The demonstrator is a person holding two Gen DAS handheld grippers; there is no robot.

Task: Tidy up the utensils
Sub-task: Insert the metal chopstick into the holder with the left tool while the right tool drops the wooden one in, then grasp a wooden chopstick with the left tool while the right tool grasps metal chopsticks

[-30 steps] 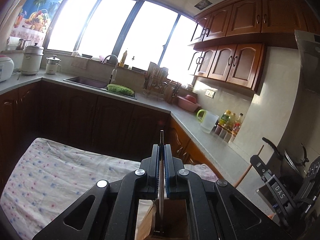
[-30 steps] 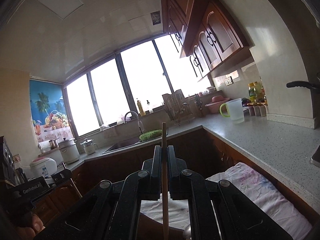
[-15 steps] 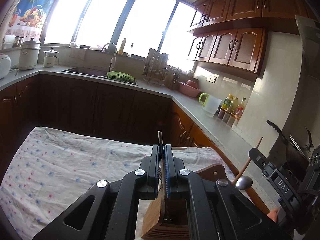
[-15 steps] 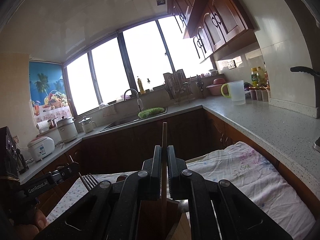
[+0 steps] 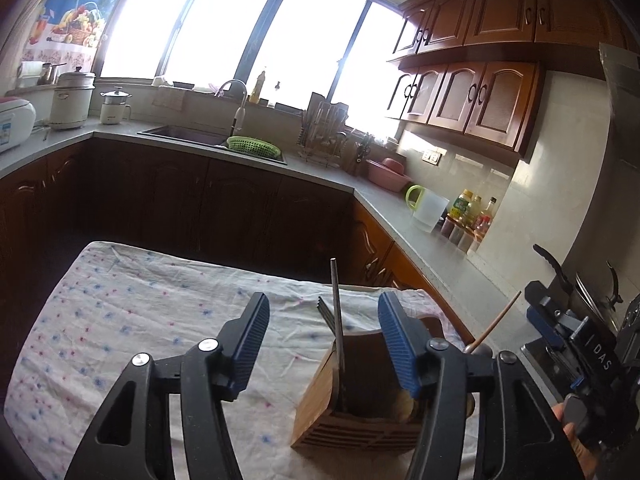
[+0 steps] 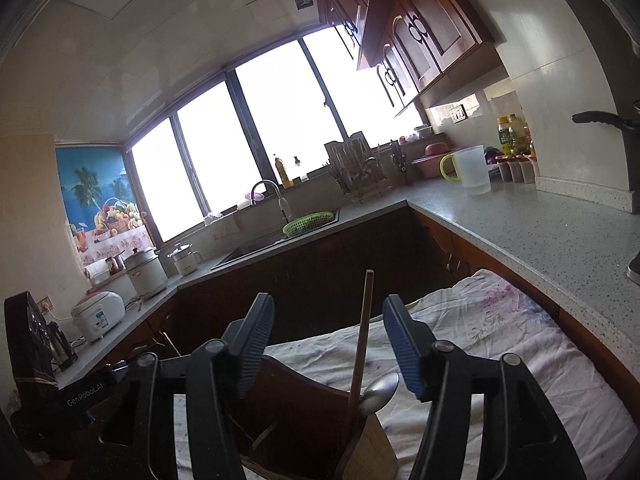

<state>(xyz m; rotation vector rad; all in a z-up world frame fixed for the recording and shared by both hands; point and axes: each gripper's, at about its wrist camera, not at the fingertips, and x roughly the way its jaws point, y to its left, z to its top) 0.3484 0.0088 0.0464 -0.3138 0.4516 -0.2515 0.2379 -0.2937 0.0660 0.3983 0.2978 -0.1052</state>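
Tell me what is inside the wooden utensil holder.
The wooden utensil holder holds a fork, tines up, in the left wrist view. A wooden-handled utensil and a metal spoon show in the right wrist view. Their lower ends are hidden by its walls.

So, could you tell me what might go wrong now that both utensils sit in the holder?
1. The fork leans between the open left hand-held gripper fingers; pulling back crookedly could snag it.
2. The spoon stands tilted between the right hand-held gripper fingers, and a bump could flip it out.
3. The holder sits on loose cloth and might tip.
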